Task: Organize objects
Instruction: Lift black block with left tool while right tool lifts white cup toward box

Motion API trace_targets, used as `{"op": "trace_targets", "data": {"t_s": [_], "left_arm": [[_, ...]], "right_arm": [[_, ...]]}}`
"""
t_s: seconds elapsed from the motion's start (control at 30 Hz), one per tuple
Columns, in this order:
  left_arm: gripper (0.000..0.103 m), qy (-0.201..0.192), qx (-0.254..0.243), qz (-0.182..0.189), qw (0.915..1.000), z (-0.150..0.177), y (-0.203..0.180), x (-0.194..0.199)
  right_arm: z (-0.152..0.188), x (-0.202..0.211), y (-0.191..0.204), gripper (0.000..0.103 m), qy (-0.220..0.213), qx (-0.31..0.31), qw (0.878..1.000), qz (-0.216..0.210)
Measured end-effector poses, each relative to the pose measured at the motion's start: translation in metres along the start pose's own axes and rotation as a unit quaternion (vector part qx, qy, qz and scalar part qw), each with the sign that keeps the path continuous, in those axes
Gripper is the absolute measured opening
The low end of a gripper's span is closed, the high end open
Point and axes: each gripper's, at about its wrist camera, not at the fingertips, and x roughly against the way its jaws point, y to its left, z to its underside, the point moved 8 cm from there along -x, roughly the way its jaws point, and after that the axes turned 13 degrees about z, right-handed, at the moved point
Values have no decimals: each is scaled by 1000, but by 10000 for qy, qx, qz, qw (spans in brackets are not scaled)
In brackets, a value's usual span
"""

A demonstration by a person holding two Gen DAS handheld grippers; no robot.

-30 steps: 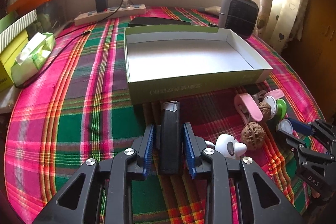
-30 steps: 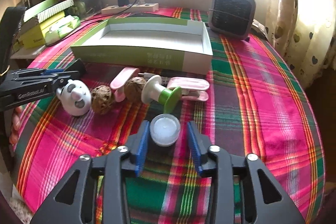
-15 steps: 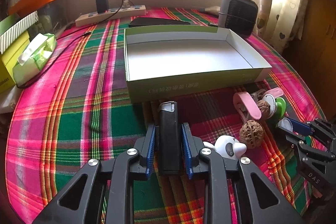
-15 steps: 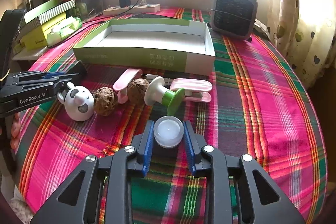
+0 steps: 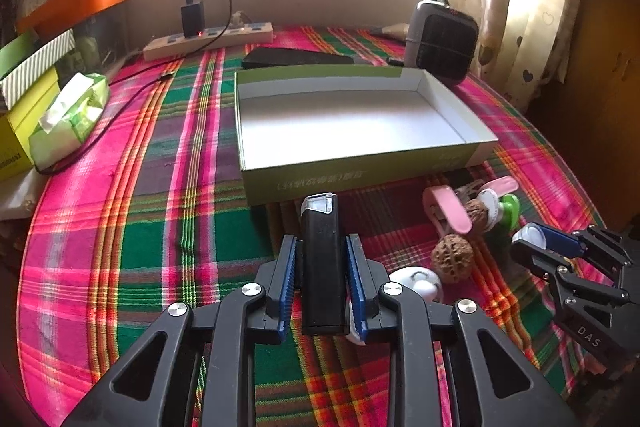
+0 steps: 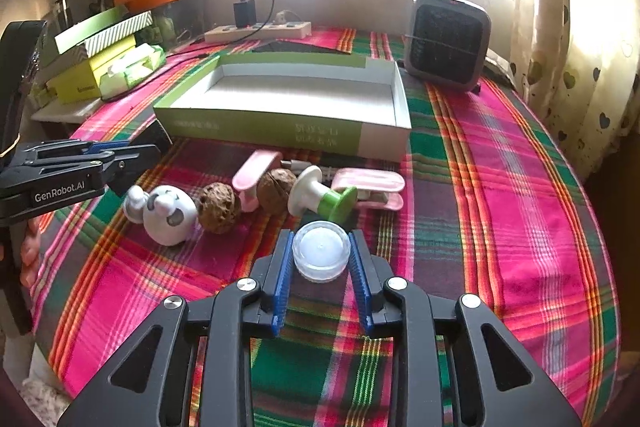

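The left tool clamps a stiff black lighter by its long sides, at 6 o'clock from the empty box. At 3 o'clock, the right tool pinches a light, probably slippery, clear cap across its rim, above the worktop.

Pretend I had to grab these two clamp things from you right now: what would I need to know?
Left gripper: shut on the black lighter, just short of the green box's near wall.
Right gripper: shut on the clear round cap, near the table's front.
Waiting on the cloth: white panda figure, two walnuts, two pink clips, white-and-green spool.
Done: nothing is in the box yet.
Left: likely drop both held items into it, then fetch the others.
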Motion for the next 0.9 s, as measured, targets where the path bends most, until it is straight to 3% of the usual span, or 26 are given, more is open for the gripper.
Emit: {"op": "trace_targets", "data": {"t_s": [0.43, 0.9], "left_arm": [[22, -167, -47, 152, 9997, -30, -6, 10], [22, -149, 57, 273, 9995, -67, 4, -17]], "right_arm": [[-32, 7, 7, 29, -204, 91, 9995, -218], [-92, -22, 1, 29, -264, -85, 9991, -333]]}}
